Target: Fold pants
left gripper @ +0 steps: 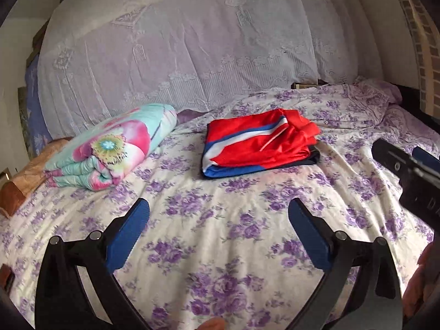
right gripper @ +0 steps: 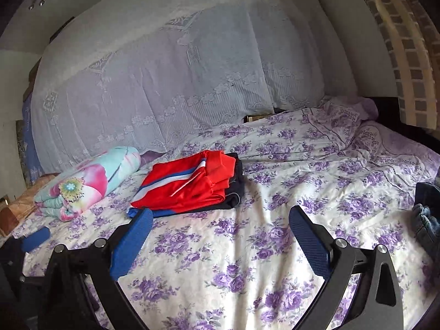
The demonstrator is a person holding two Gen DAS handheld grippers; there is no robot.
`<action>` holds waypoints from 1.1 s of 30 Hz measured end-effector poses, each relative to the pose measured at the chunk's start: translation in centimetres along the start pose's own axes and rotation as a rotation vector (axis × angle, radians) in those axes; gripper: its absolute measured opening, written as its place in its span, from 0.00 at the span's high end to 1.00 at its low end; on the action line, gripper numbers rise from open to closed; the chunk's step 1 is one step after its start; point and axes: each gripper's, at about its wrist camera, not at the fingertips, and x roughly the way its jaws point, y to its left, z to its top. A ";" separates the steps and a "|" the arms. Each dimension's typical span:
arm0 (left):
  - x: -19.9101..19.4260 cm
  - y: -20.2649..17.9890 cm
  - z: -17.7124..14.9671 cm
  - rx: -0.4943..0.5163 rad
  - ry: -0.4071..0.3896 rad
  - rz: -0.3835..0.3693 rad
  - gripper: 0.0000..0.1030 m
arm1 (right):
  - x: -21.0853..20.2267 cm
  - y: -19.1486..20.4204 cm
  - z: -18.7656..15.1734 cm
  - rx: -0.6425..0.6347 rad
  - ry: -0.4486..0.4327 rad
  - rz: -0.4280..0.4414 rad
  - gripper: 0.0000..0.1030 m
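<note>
On the bed, toward its far side, the red pants lay folded into a compact stack with blue and white side stripes showing, resting on what appeared to be a dark garment beneath; whether that was a separate item could not be determined. A rolled floral blanket sat just beside the stack, apart from it. The purple-flowered bedsheet between the stack and both tools was bare. The left gripper hung above the sheet with its jaws spread wide and nothing between them. The right gripper was likewise spread wide and empty, its left blue finger overlapping the near corner of the stack in the right wrist view, though contact could not be confirmed. At the right edge of that view a bundle of denim lay on the sheet, unfolded as far as could be seen. Judged from this layout, the red pair appeared finished, with no loose leg or waistband trailing. The denim was probably the remaining work, if it counted toward the task; it would need fetching and spreading on the open sheet.
</note>
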 end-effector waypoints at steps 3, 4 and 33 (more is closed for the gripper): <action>0.7 0.2 -0.2 0.015 0.009 -0.017 0.05 | 1.0 0.8 0.0 -0.028 0.042 0.035 0.03; 1.0 0.7 -0.2 -0.005 0.018 -0.032 0.05 | 1.6 1.1 -0.1 -0.040 0.056 0.039 0.03; 1.4 4.1 0.0 -0.152 0.032 -0.014 0.05 | 1.6 5.3 -1.1 -0.219 0.062 0.057 0.03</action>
